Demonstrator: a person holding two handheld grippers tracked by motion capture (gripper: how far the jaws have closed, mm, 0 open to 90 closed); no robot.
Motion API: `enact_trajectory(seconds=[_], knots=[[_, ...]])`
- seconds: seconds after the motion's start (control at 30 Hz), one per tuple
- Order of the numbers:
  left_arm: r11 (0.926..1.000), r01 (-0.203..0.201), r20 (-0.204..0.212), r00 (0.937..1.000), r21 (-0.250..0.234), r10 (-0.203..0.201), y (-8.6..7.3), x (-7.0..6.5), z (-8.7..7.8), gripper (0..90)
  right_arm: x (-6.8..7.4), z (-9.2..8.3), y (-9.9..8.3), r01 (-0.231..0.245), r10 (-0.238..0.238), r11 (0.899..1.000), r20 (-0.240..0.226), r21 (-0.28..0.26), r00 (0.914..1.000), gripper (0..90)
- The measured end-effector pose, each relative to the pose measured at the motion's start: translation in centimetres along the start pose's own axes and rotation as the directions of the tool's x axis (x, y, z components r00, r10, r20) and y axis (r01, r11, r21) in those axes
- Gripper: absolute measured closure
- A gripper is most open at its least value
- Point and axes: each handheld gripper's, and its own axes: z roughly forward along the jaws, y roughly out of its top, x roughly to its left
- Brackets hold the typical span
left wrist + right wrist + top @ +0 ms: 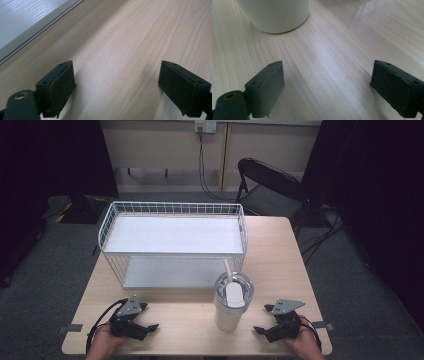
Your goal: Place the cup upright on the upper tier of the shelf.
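My left gripper (pixel 149 321) and right gripper (pixel 264 319) rest on the desk (pixel 190 315) with jaws apart, holding nothing. The white cup (pixel 231 305) stands between them, no readable writing on it.

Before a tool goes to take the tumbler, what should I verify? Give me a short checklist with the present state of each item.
1. Right tool open wide enough: ok, jaws stand far apart with nothing between them.
2. Left tool free: ok, open and holding nothing.
3. Tumbler upright on the table: ok, it stands between the two tools, nearer the right one.
4. Path from right tool to tumbler: ok, bare wood lies between them in the right gripper view.
5. Lid closed tight: cannot tell.
6. Straw out of the way of a side grasp: ok, it rises from the lid, above the body.
7. Wire rack apart from tumbler: cannot tell, they look close.
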Motion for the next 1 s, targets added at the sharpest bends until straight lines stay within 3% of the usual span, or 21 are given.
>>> enact_trajectory(seconds=[0.47,0.73,0.9,1.0], knots=[[0.9996,-0.024,0.009,0.9997,0.013,0.024,0.0,0.1,0.0,10.2,0.2,-0.2,0.1,-0.004,0.004,1.000,0.004,0.011,1.0000,13.0],[0.9998,-0.018,0.009,0.9998,0.008,0.018,0.0,0.0,0.0,10.2,0.7,-0.1,0.5,-0.006,0.007,1.000,-0.052,0.018,0.9986,14.4],[0.9998,-0.019,0.009,0.9998,0.008,0.019,0.0,0.0,0.0,10.2,0.8,-0.3,1.2,-0.051,0.049,0.998,-0.087,-0.023,0.9950,14.3],[0.9998,-0.018,0.009,0.9998,0.009,0.018,0.0,0.0,0.0,10.2,0.9,-0.4,1.4,-0.050,0.047,0.998,-0.096,-0.032,0.9943,14.9]])
